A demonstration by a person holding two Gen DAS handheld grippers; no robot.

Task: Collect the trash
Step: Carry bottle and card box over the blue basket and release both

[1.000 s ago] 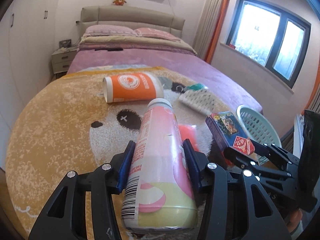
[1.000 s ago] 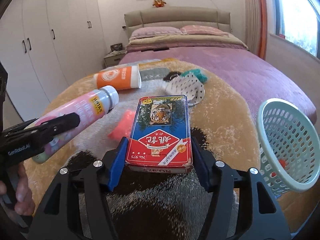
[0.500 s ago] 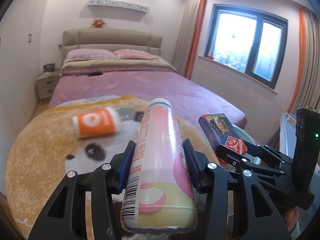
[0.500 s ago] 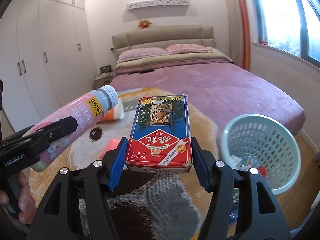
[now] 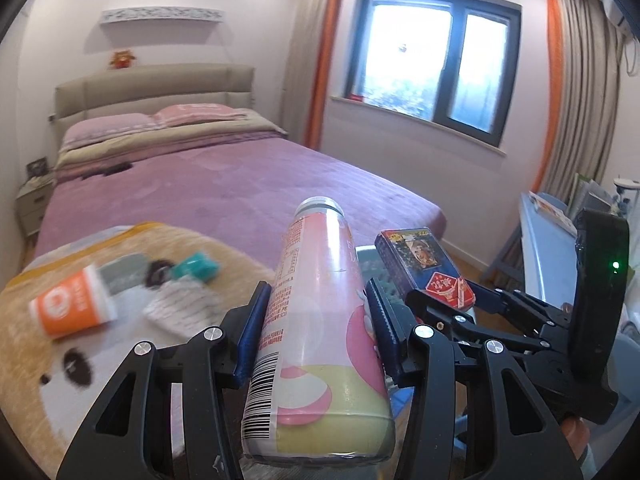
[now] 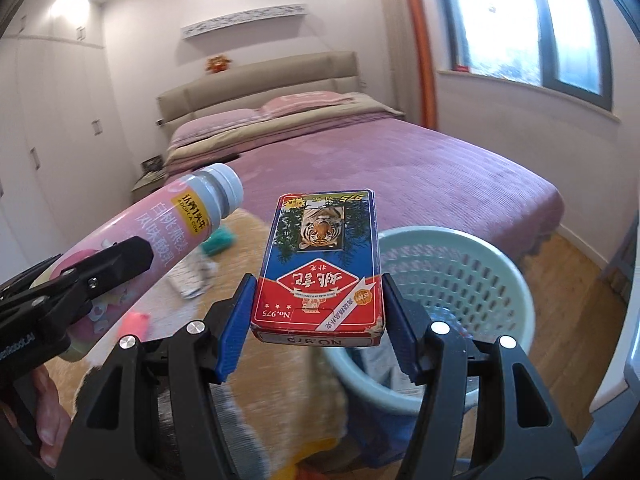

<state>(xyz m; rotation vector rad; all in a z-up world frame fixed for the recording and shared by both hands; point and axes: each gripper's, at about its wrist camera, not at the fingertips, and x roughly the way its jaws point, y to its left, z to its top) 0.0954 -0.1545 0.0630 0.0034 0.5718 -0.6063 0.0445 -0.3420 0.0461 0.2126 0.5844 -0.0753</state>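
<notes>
My left gripper (image 5: 316, 312) is shut on a pink drink bottle (image 5: 316, 320), held in the air over the blanket's edge; the bottle also shows in the right wrist view (image 6: 160, 248). My right gripper (image 6: 316, 304) is shut on a red and blue card box with a tiger picture (image 6: 320, 264), held above the near rim of the pale green basket (image 6: 480, 280). The box also shows in the left wrist view (image 5: 424, 264), just right of the bottle. The basket holds some trash at its bottom.
An orange cup (image 5: 72, 308), a teal item (image 5: 198, 268), a dotted white cloth (image 5: 180, 308) and a pink scrap (image 6: 134, 322) lie on the bear-print blanket (image 5: 36, 364). The purple bed (image 5: 208, 188) lies behind. A blue-topped table (image 5: 548, 240) stands at right.
Both grippers have lifted and swung right with their loads. The basket has come closer under the right gripper, and the blanket items have slid to the left.
</notes>
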